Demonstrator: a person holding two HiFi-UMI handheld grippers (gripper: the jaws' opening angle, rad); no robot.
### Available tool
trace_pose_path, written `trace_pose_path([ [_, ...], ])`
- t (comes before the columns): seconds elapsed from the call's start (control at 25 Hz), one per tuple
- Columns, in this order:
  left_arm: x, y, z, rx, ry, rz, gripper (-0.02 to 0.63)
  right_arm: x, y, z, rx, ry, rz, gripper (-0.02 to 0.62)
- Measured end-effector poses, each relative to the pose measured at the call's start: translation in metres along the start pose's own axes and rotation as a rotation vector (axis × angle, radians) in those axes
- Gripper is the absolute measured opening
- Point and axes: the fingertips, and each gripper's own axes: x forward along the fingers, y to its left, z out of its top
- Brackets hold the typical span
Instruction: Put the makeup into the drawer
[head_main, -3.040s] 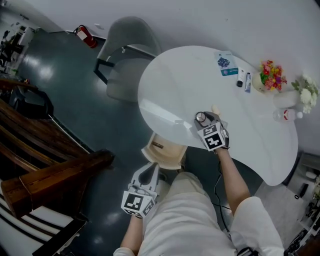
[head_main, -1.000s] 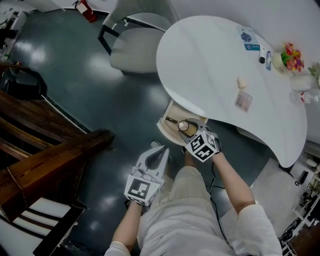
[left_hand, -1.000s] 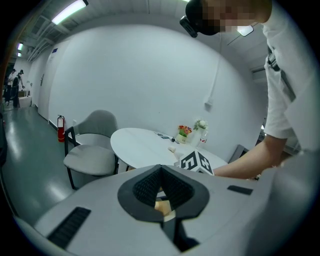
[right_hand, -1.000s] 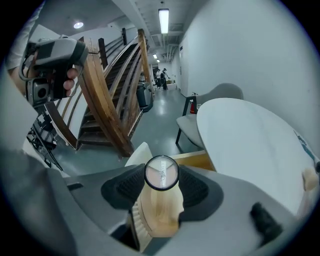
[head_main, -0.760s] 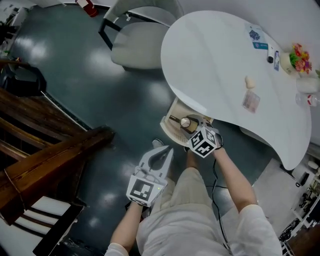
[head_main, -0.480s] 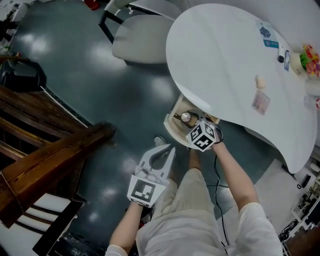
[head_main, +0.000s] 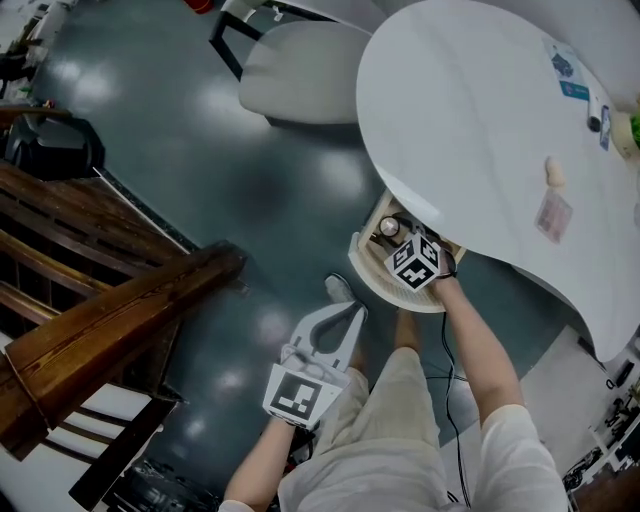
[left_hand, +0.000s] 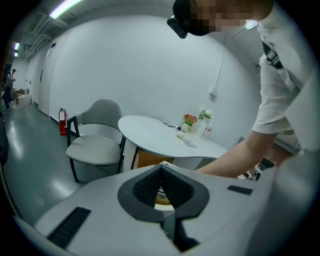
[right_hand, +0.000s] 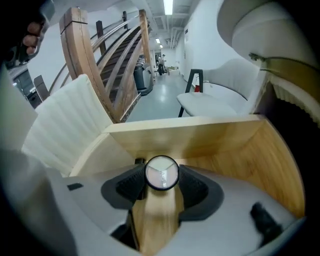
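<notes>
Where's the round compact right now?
In the right gripper view, the round compact sits clamped in the right gripper, over the open wooden drawer; head view shows that drawer under the white table's near edge.

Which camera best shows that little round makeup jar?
The right gripper view: the makeup jar fills the middle, clamped between the jaws. The head view shows only a small dot; the left gripper view misses it.

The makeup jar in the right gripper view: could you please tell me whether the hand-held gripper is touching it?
Touching. The right gripper view shows the jar pinched by the right hand-held gripper, both pads pressed against its rim with no gap.
</notes>
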Motion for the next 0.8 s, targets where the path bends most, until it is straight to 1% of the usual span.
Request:
trace_pose_path([
  [0.16, 0.000, 0.004, -0.005, -0.012, 0.006, 0.007, 0.008, 0.020, 0.001, -0.005, 0.002, 0.026, 0.008, 0.216],
  [0.28, 0.001, 0.009, -0.006, -0.020, 0.001, 0.012, 0.008, 0.027, 0.001, -0.004, -0.002, 0.029, -0.001, 0.216],
  [0.6, 0.002, 0.011, -0.007, -0.026, 0.008, 0.013, 0.008, 0.030, 0.005, -0.006, -0.035, 0.044, 0.011, 0.221],
  [0.8, 0.004, 0.008, -0.007, -0.018, 0.011, 0.008, 0.008, 0.029, 0.004, -0.007, -0.037, 0.047, 0.012, 0.222],
])
